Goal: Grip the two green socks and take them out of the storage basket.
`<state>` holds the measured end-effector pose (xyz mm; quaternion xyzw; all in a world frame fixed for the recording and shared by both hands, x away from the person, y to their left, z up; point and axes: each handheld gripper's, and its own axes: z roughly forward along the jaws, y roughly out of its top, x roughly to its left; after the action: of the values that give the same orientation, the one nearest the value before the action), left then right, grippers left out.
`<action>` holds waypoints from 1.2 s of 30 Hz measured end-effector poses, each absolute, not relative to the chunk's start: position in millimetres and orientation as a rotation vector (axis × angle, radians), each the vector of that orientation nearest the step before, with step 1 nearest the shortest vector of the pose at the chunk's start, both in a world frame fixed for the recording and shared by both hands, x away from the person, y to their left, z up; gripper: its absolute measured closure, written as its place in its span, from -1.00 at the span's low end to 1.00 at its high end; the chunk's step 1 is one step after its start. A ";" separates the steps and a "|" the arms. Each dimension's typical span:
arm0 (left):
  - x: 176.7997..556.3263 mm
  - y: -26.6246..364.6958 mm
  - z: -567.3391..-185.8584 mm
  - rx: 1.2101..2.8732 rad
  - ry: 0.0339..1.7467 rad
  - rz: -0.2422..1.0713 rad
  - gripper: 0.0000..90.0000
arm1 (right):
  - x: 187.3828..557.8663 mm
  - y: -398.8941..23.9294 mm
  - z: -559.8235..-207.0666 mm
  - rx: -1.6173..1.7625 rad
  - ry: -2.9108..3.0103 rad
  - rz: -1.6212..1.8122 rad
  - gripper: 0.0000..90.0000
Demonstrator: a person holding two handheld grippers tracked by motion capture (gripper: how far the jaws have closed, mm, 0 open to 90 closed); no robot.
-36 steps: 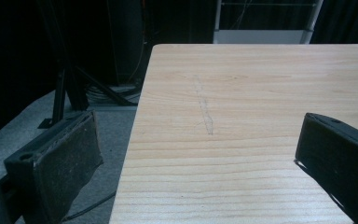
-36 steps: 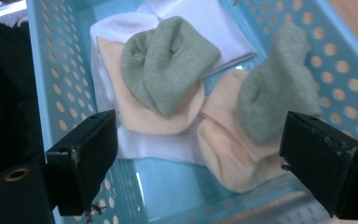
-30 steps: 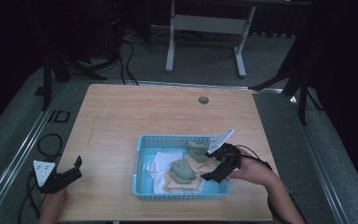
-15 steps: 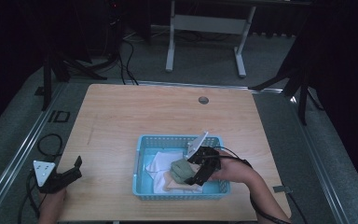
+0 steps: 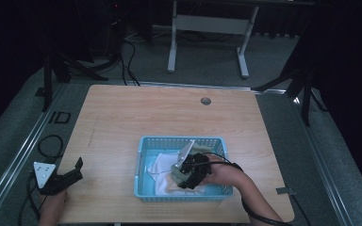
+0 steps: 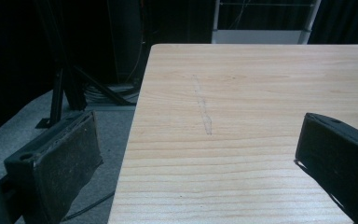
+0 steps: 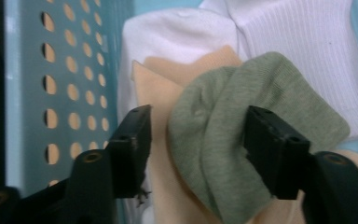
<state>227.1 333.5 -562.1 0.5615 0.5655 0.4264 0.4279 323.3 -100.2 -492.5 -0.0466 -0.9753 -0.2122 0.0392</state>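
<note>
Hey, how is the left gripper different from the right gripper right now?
The left gripper sits over bare wooden table near its left edge, while the right gripper reaches down into the blue perforated plastic basket. The left gripper's jaws have nothing between them; the right gripper's jaws straddle a grey-green knitted sock lying on beige and white socks. Both have black jaws standing open.
</note>
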 end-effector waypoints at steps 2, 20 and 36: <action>227.1 333.6 -562.1 1.403 1.413 1.065 -0.99 | 322.6 -99.2 -493.2 -0.142 -3.024 -0.640 0.19; 227.4 333.7 -562.1 1.403 1.415 1.063 -0.99 | 323.8 -110.3 -451.4 -0.107 -3.053 -0.772 0.88; 227.6 333.5 -562.1 1.402 1.417 1.065 -0.99 | 322.4 -143.2 -396.9 -0.129 -3.061 -0.958 0.88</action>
<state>227.6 333.5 -562.1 0.5609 0.5672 0.4263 0.4266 322.4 -143.2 -396.9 -0.0402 -0.9530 -0.2983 -0.0342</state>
